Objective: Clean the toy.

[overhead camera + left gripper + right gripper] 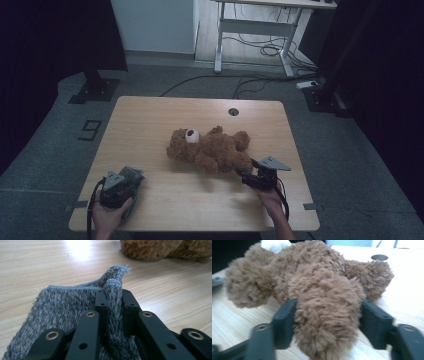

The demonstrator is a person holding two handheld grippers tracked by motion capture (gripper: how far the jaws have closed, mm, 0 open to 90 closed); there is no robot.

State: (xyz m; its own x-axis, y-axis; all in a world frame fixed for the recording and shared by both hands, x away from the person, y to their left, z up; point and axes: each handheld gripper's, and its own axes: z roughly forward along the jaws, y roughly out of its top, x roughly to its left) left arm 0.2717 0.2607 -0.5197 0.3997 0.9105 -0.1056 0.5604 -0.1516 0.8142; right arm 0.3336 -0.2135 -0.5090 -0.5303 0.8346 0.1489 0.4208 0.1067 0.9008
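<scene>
- Grip, left: the left gripper (113, 302) has its jaws drawn narrow on a raised fold of the grey fleece cloth (62, 305); the pile is pinched between the pads. In the high view this gripper (116, 189) sits at the near left corner of the table (150, 115), with the cloth (131, 175) bunched under and beside it.
- Grip, right: the right gripper (328, 322) has its jaws set one on each side of a leg of the brown teddy bear (312, 285). Both pads meet the fur, but whether they press the stuffing firmly or only touch the pile cannot be told from the blurred picture.
- Location: the bear (210, 150) lies on its back at mid-table, head toward the left, white muzzle up; the right gripper (257, 176) is at its near right leg. Bear and cloth are well apart.
- Risk 1: the bear's leg is soft and rounded. If lifted on fur alone, the leg may slide out between the pads and the bear drop or twist.
- Risk 2: lifting by one leg would leave the body hanging off-centre; it may swing and drag across the table.
- Risk 3: the cloth is held by a small fold near its hem. A quick pull may strip the fold from the jaws, or the loose remainder may trail and catch the table edge.
- Risk 4: the cable trailing from either gripper may snag as the hands come together.
</scene>
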